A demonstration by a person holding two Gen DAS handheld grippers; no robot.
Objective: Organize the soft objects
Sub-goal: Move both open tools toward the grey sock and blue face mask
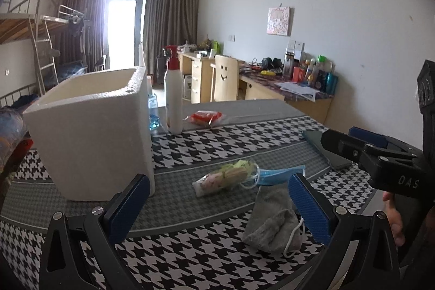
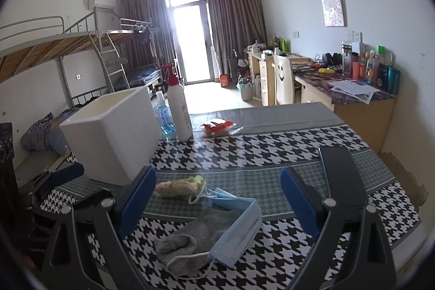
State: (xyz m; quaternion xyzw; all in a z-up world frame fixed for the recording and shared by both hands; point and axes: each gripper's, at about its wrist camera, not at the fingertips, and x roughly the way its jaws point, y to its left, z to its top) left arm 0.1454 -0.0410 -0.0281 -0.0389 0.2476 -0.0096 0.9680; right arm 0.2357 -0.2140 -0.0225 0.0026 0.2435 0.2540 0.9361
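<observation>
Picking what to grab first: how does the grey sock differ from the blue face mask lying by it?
The grey sock is thick knit cloth, crumpled and bunched at one end; the blue face mask is thin, pleated and fairly flat. The mask has white ear loops trailing off it; the sock has none. The mask lies partly over the sock, so it is on top. Both are soft, lie on the houndstooth table cover, and neither is gripped.

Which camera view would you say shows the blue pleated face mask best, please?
The right wrist view: the blue pleated face mask lies whole across the grey knitted sock, ear loops visible. The left wrist view shows only a strip behind a blue finger pad.
</observation>
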